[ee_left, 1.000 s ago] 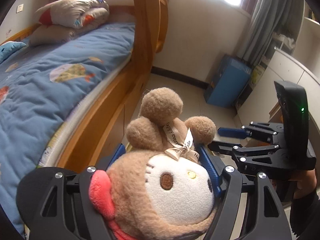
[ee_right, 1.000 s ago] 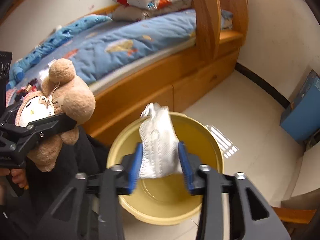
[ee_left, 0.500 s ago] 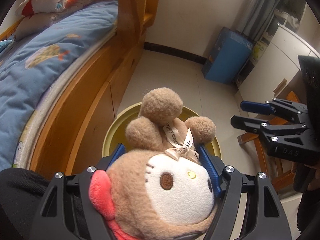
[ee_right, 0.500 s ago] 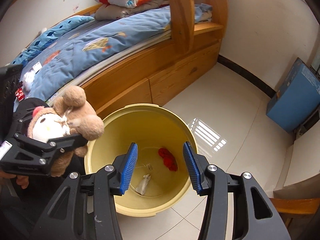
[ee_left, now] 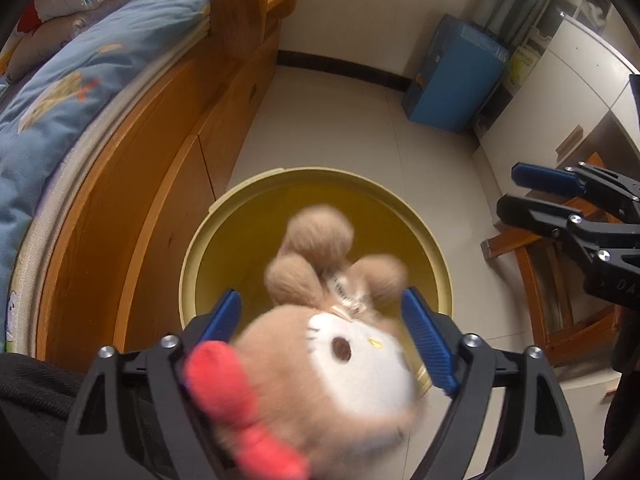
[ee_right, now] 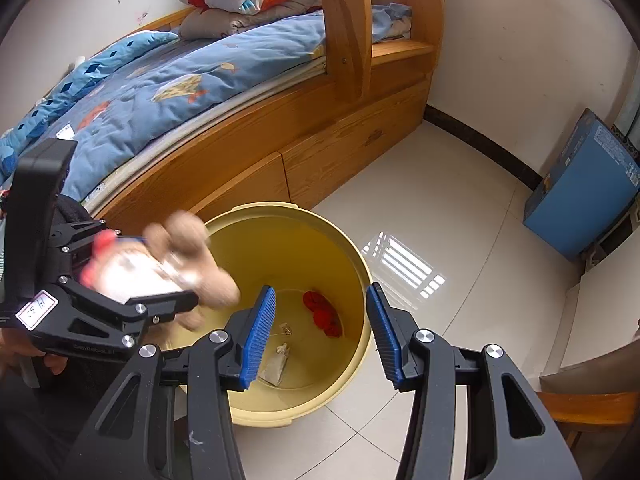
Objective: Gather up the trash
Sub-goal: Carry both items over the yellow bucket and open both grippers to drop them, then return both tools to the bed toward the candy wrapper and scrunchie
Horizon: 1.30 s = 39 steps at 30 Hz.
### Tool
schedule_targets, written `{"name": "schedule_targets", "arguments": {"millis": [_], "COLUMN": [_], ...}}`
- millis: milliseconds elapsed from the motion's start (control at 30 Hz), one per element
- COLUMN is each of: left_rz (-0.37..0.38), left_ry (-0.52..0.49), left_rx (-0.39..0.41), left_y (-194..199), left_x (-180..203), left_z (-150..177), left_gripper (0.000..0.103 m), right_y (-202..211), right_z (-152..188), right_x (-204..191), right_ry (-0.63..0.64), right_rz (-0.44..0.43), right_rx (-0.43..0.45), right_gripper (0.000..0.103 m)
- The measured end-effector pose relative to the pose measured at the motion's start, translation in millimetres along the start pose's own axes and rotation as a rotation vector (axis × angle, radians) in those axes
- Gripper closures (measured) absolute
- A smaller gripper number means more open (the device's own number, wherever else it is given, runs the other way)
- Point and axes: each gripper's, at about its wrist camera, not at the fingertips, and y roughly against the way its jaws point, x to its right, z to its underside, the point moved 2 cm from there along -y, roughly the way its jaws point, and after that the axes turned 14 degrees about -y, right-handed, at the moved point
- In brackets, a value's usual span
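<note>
A tan plush toy (ee_left: 320, 344) with a white face and red bow sits blurred between the fingers of my left gripper (ee_left: 324, 320), whose jaws stand wide apart above the yellow bucket (ee_left: 188, 264). It also shows in the right wrist view (ee_right: 160, 264), over the bucket's left rim. My right gripper (ee_right: 320, 332) is open and empty above the bucket (ee_right: 360, 264). Inside the bucket lie a white wrapper (ee_right: 276, 364) and a red crumpled piece (ee_right: 324, 312).
A wooden bed frame with drawers (ee_right: 320, 136) and a blue quilt (ee_right: 180, 80) stands just behind the bucket. A blue box (ee_right: 584, 196) leans on the right wall. A wooden chair (ee_left: 560, 304) is at the right. White cabinets (ee_left: 560, 92) are behind.
My right gripper opened and the white wrapper dropped into the bucket. My left gripper moved over the bucket and its jaws have spread; the plush toy is now blurred and slipping.
</note>
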Motion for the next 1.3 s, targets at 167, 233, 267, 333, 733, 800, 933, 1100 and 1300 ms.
{"name": "schedule_targets", "arguments": {"millis": [167,233,267,333,733,800,933,1100,1300], "left_rz": [0.008,0.002,0.001,0.006,0.018,0.008,-0.043,-0.142,-0.294], "left_ry": [-0.007,-0.006,-0.004,0.005,0.055,0.061,0.079,0.114,0.193], "left_rx": [-0.007,-0.009,-0.008,-0.004,0.066,0.093,0.149,0.240,0.344], "left_y": [-0.8,-0.6,-0.4,0.4,22.3,32.9,60.4,110.7,183.5], "left_x": [0.4,0.3,-0.3,-1.5,-11.2,-15.9,-29.0,-50.6,-86.2], "left_z": [3.5,3.9,4.3,4.8,1.9,3.0,5.3,13.9,49.3], "left_gripper": [0.010,0.009,0.009,0.009,0.009,0.009,0.009,0.009,0.004], "right_y": [-1.9,-2.7,-3.1,-4.3,1.3,3.7,13.2,23.4,35.3], "right_z": [-0.2,0.5,0.8,1.6,-1.2,-2.3,-7.6,-18.6,-35.1], "right_x": [-1.4,-3.5,-4.5,-6.2,-16.2,-20.0,-33.0,-65.1,-130.5], "right_ry": [0.006,0.013,0.017,0.023,0.044,0.050,0.071,0.132,0.229], "right_rz": [-0.002,-0.005,-0.007,-0.008,-0.002,0.000,-0.017,-0.066,-0.202], "right_rx": [-0.007,-0.011,-0.014,-0.020,-0.014,-0.009,0.021,0.071,0.146], "right_gripper": [0.056,0.056,0.056,0.056,0.056,0.056,0.056,0.056,0.050]}}
